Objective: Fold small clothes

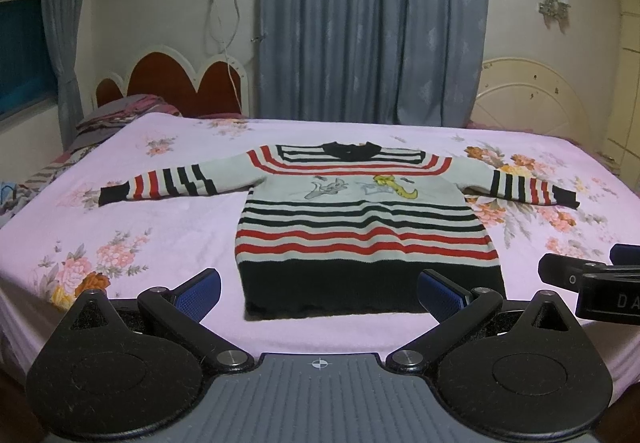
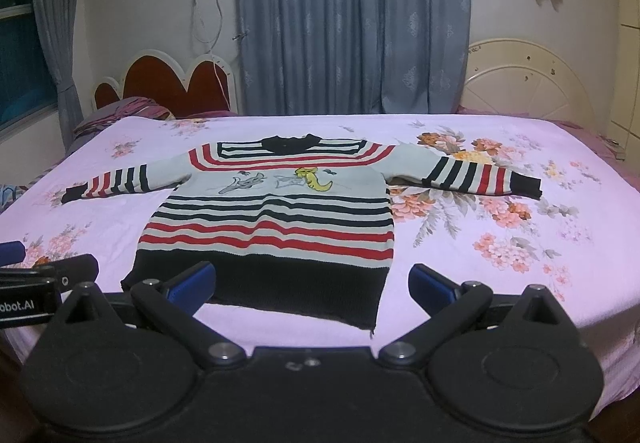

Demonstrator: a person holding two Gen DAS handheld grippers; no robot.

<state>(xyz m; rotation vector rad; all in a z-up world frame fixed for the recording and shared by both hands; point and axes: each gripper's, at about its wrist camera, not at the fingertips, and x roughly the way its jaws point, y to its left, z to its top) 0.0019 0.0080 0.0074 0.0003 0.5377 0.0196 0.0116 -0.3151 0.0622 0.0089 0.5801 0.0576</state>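
Note:
A small striped sweater, white with red and black bands and a cartoon print, lies flat and unfolded on the pink floral bed sheet, sleeves spread to both sides. It also shows in the right wrist view. My left gripper is open and empty, just in front of the sweater's black hem. My right gripper is open and empty, near the hem's right corner. The right gripper shows at the right edge of the left wrist view.
The bed's near edge runs just under both grippers. Rumpled bedding lies at the far left by a red headboard. Grey curtains and a cream headboard stand behind the bed.

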